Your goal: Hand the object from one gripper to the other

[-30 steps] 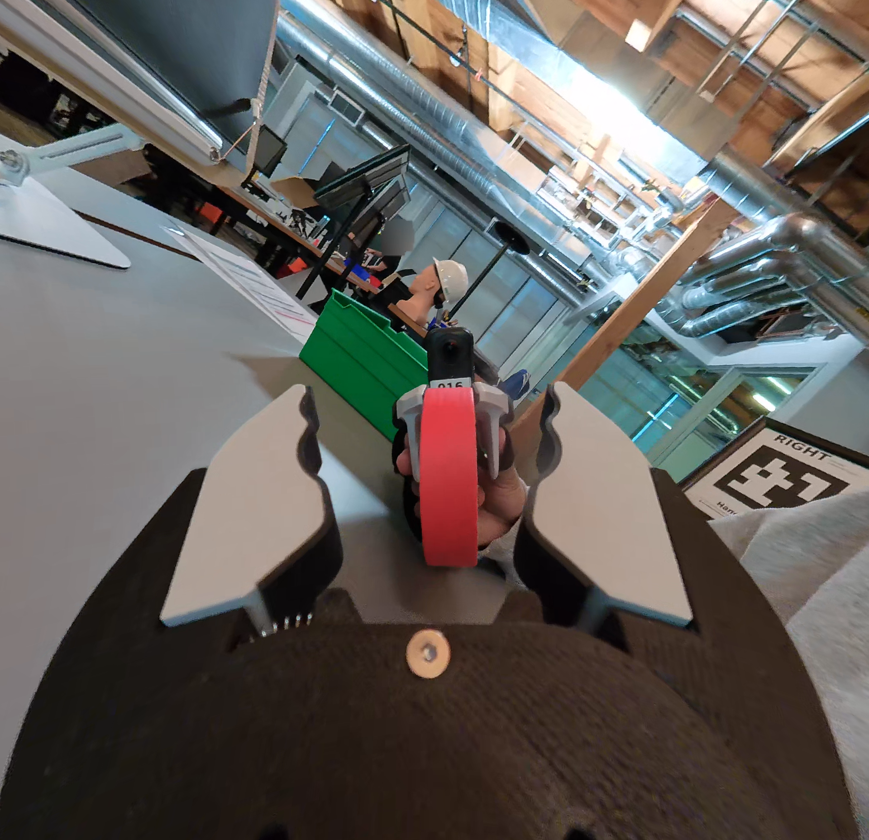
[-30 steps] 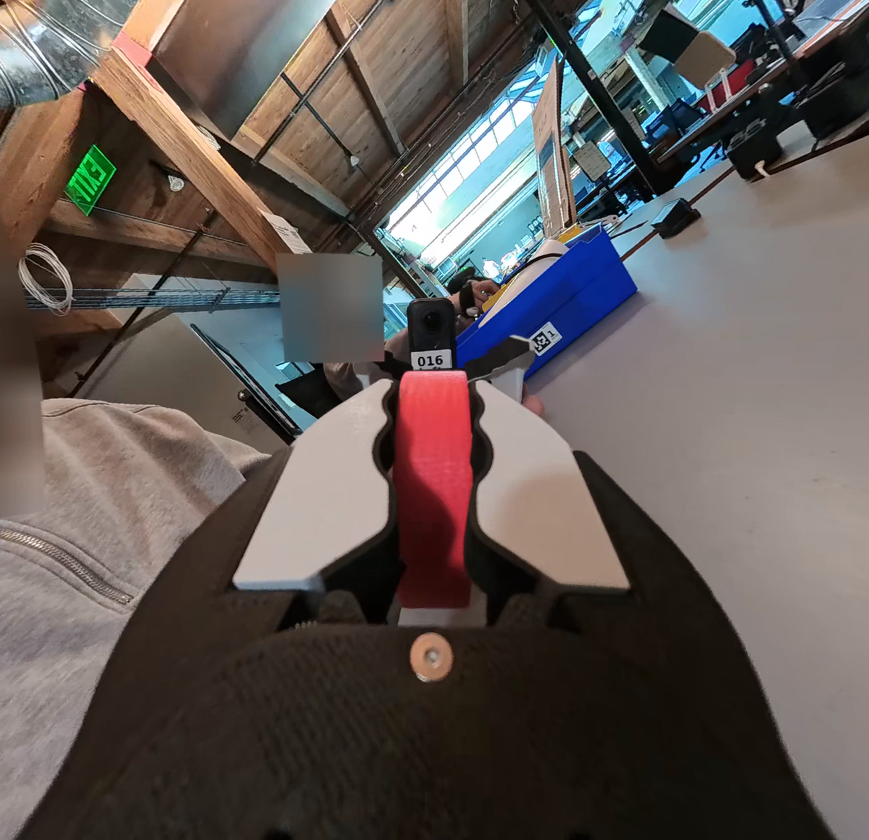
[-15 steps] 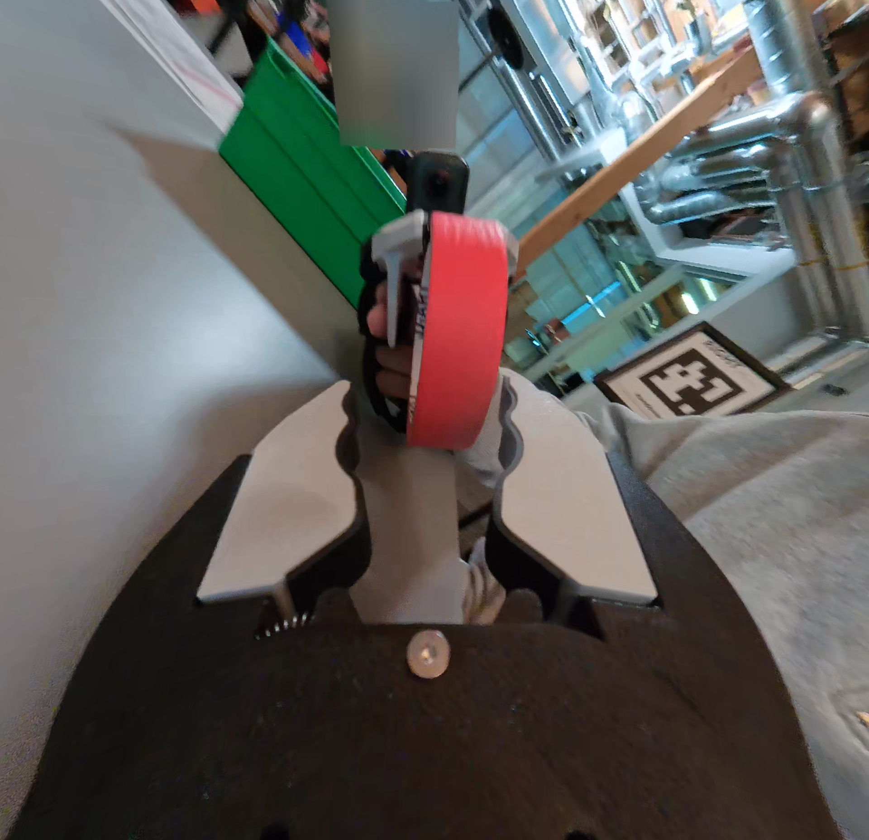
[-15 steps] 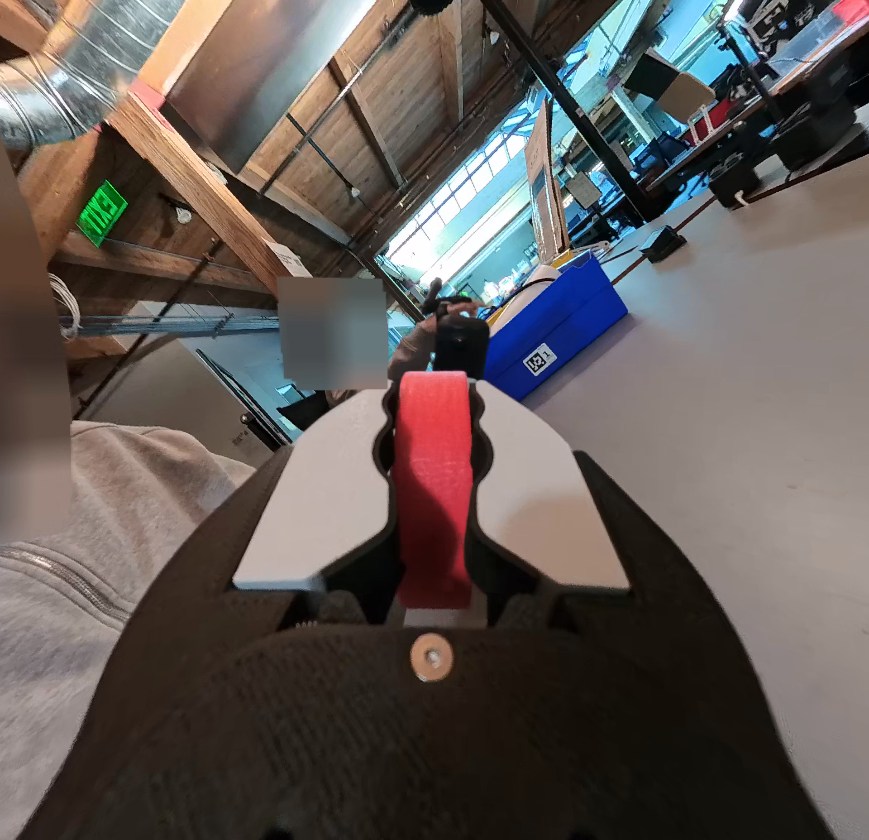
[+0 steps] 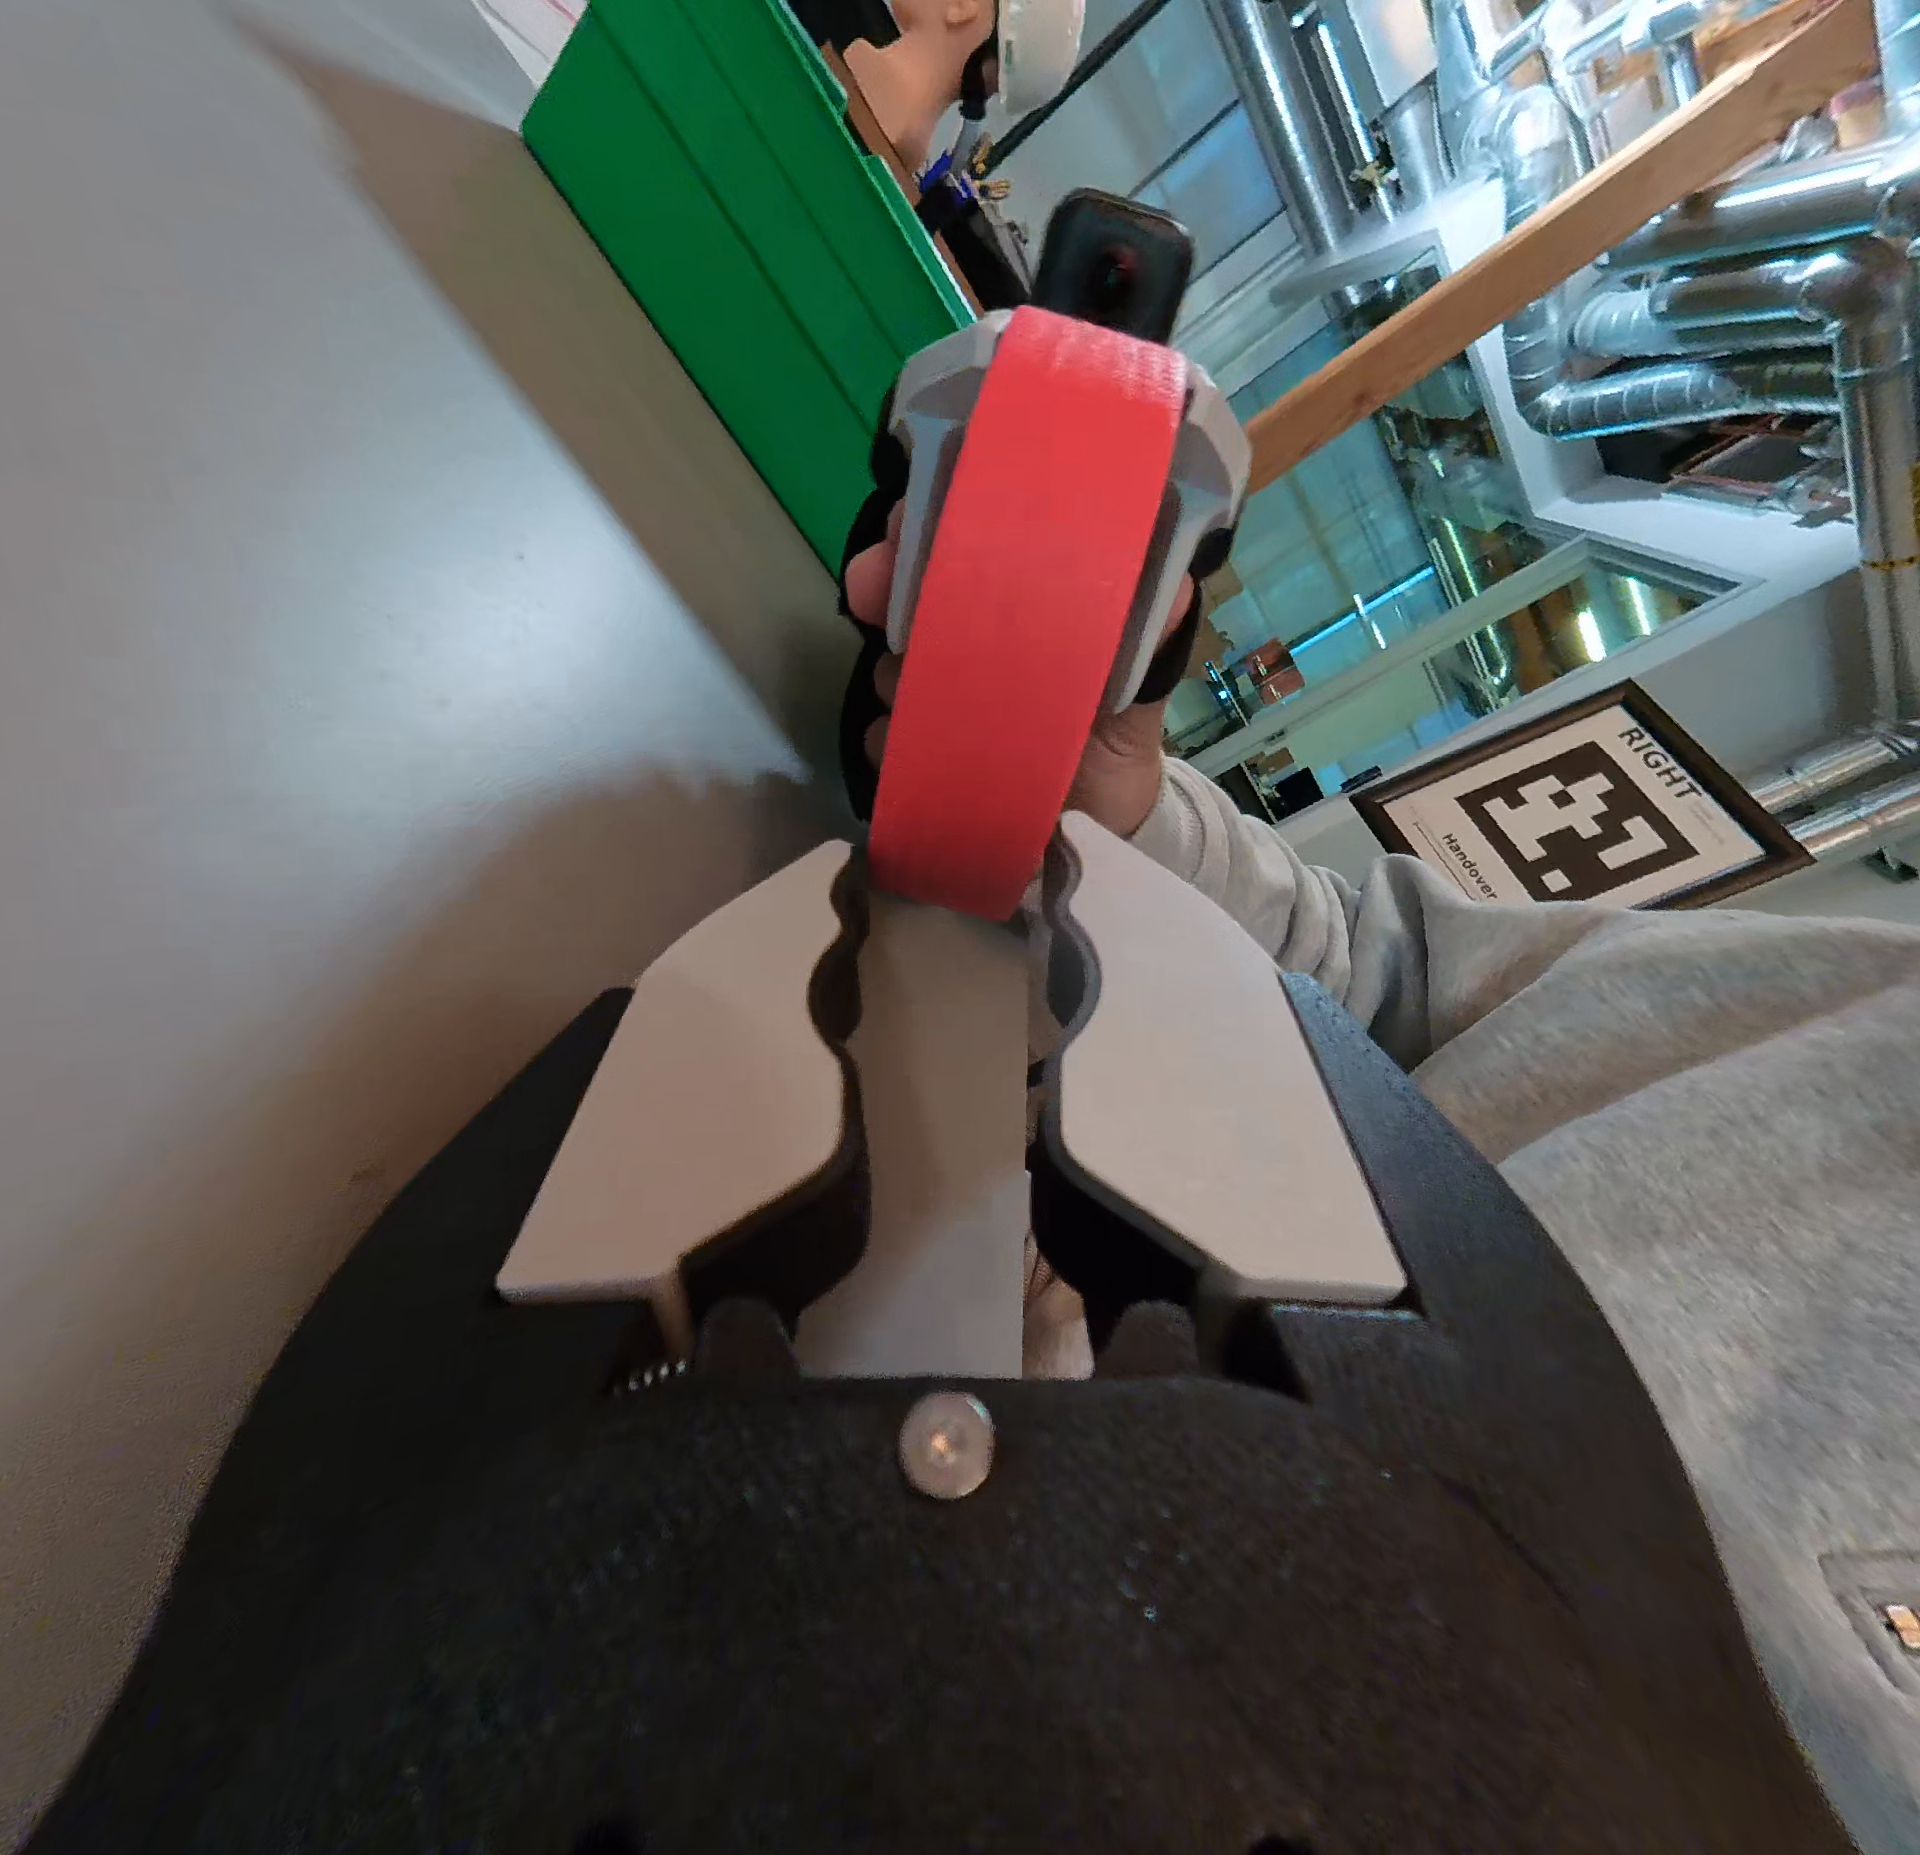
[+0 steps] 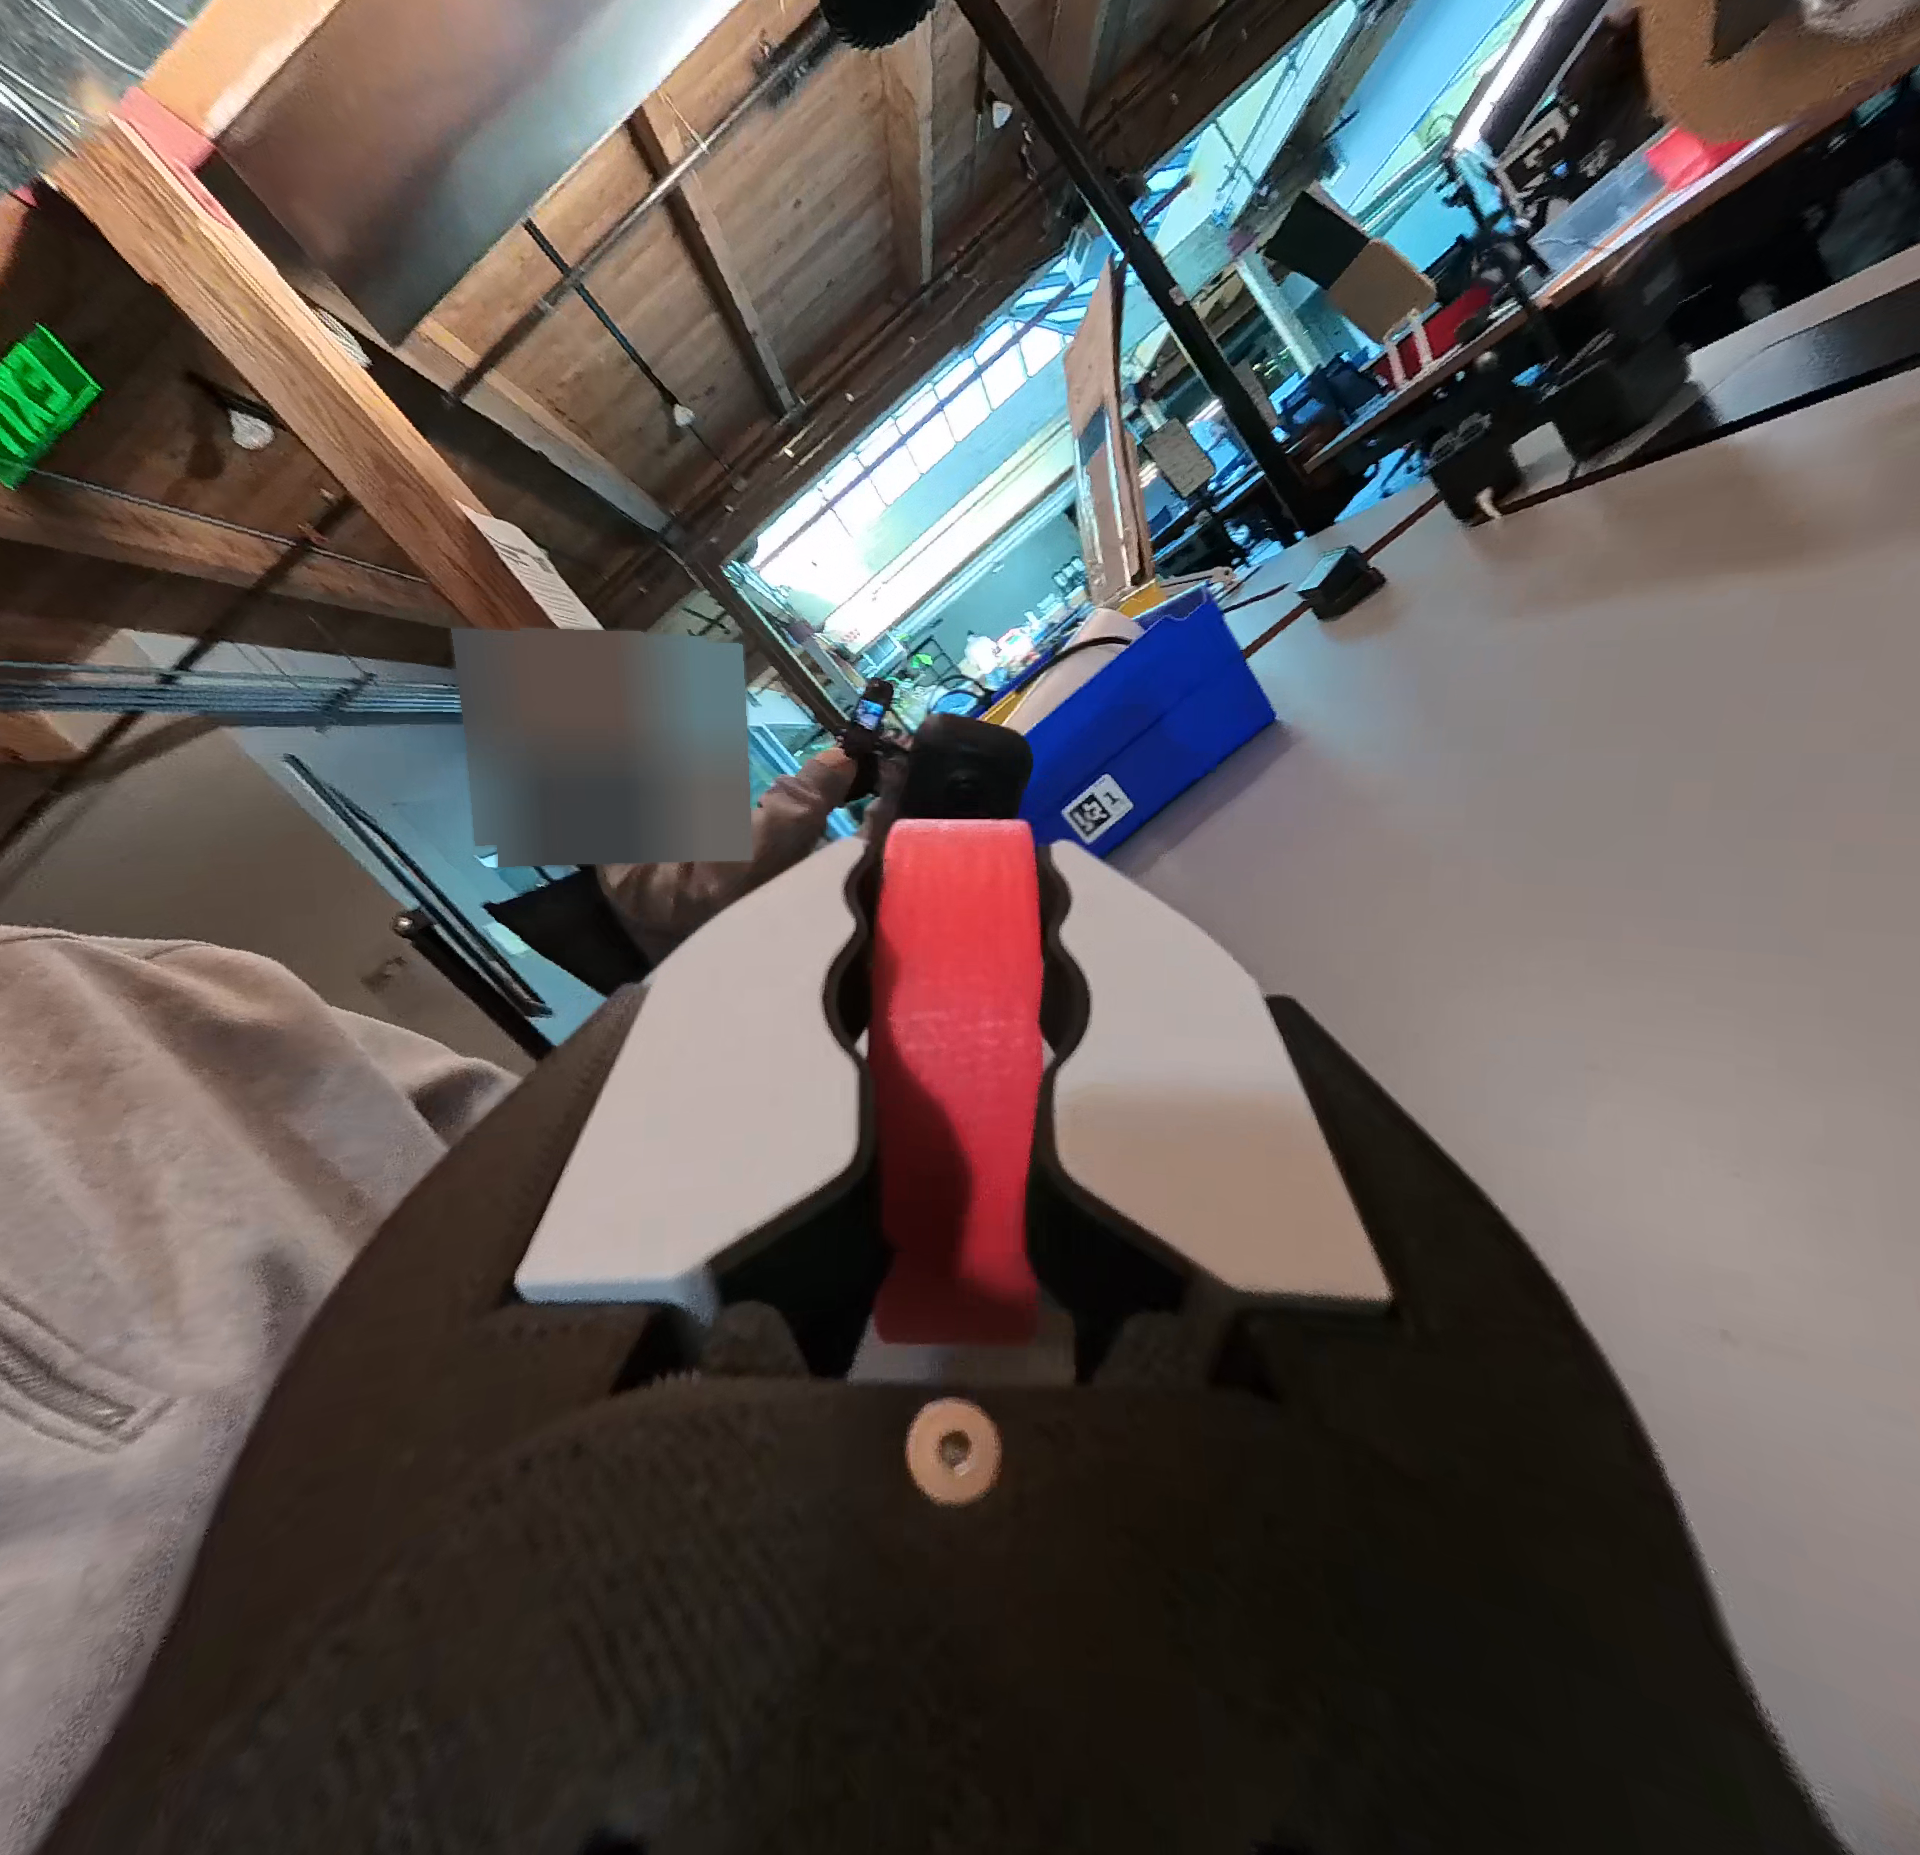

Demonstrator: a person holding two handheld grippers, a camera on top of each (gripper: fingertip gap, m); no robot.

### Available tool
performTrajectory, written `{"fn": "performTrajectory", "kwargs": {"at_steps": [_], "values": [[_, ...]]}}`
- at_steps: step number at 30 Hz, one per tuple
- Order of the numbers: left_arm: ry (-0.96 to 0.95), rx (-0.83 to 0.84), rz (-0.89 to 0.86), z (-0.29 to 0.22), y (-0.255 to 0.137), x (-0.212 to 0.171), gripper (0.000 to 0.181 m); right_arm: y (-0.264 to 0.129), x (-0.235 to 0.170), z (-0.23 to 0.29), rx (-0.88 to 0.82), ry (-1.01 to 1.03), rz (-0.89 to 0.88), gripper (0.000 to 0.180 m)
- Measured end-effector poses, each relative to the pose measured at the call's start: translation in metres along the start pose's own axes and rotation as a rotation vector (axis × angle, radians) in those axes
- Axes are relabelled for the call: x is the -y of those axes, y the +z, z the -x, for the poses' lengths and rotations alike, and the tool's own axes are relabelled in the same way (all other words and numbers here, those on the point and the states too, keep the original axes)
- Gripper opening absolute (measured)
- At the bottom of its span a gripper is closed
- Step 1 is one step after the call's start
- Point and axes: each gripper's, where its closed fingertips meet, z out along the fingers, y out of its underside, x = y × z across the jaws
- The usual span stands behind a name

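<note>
Grey tabletop fills the left of the left wrist view, green bin at its far edge. Left claw is spread, fingertips flanking the near rim of the red tape roll; cannot tell if they touch it, not clamped. Roll is edge-on in mid-air, above the tabletop, gripped at its far end by the right claw, with the person's hand behind it. Framed black-and-white marker board sits far right, grey sleeve below it. In the right wrist view: grey sleeve at left, right claw clenched on the red tape roll, which runs between both fingers from tips to palm. Blue bin stands on the tabletop beyond, to the right.
</note>
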Motion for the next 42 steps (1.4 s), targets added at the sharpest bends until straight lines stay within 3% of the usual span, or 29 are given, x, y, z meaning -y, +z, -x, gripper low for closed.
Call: {"fn": "performTrajectory", "kwargs": {"at_steps": [7, 9, 16, 22, 28, 34, 42], "values": [[-0.150, 0.035, -0.059, 0.014, -0.005, 0.003, 0.033, 0.009, -0.003, 0.011, -0.155, -0.319, 0.027, 0.029], [-0.164, 0.046, -0.115, 0.017, -0.008, 0.010, 0.024, 0.012, -0.008, 0.016, -0.204, -0.435, 0.061, 0.029], [-0.173, 0.121, -0.350, 0.032, -0.037, 0.038, 0.023, 0.034, -0.039, 0.039, -0.239, -0.697, 0.187, 0.024], [-0.043, 0.187, -0.396, 0.030, -0.053, 0.052, 0.019, 0.046, -0.067, 0.048, -0.181, -0.670, 0.268, 0.019], [0.062, 0.168, -0.397, 0.018, -0.058, 0.059, 0.012, 0.040, -0.053, 0.046, -0.132, -0.616, 0.199, 0.042], [0.164, 0.111, -0.410, 0.005, -0.061, 0.065, 0.011, 0.032, -0.035, 0.041, -0.092, -0.470, 0.114, 0.047], [0.576, 0.098, -0.253, -0.026, -0.048, 0.054, 0.012, 0.027, -0.037, 0.022, -0.051, -0.176, 0.121, 0.050]]}}
